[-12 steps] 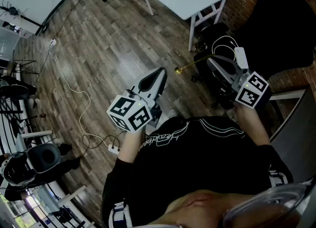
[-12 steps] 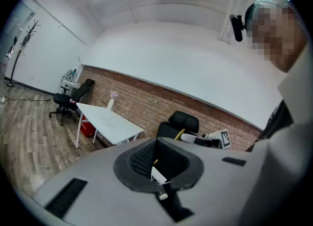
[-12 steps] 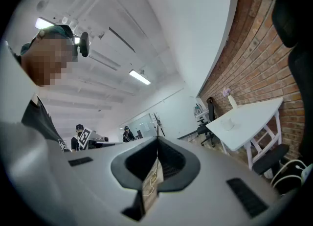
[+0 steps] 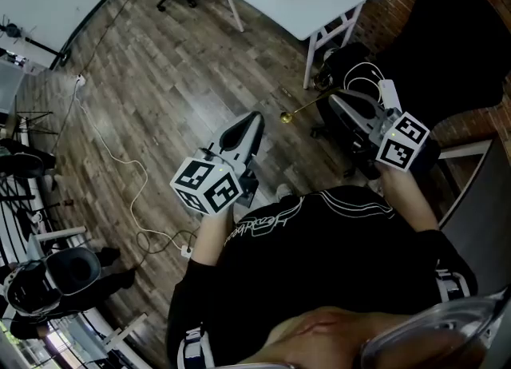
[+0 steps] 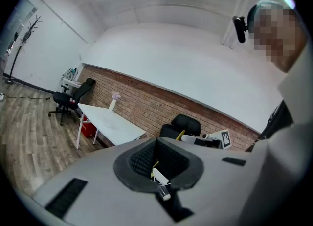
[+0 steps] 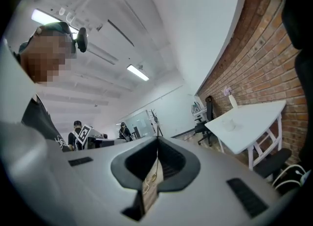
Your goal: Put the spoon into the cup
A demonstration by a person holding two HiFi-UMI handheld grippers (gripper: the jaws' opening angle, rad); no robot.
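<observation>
My right gripper (image 4: 332,97) is shut on the handle of a gold spoon (image 4: 297,110), whose bowl points left over the wooden floor. In the right gripper view the handle shows as a thin gold strip (image 6: 151,186) between the closed jaws of the right gripper (image 6: 157,141). My left gripper (image 4: 255,117) is shut, held at waist height beside the right one; its jaws meet in the left gripper view (image 5: 157,141). A faint clear cup (image 6: 228,124) seems to stand on the white table (image 4: 319,4), well ahead of both grippers.
A small vase with a flower (image 5: 113,103) stands on the table by the brick wall (image 5: 161,102). Black office chairs (image 4: 447,48) and cables (image 4: 363,80) crowd the right side. A white cable (image 4: 120,156) trails over the floor at left. Other people (image 6: 80,134) stand far back.
Both grippers and the spoon have shifted slightly up and left in the head view. The grip on the spoon is unchanged.
</observation>
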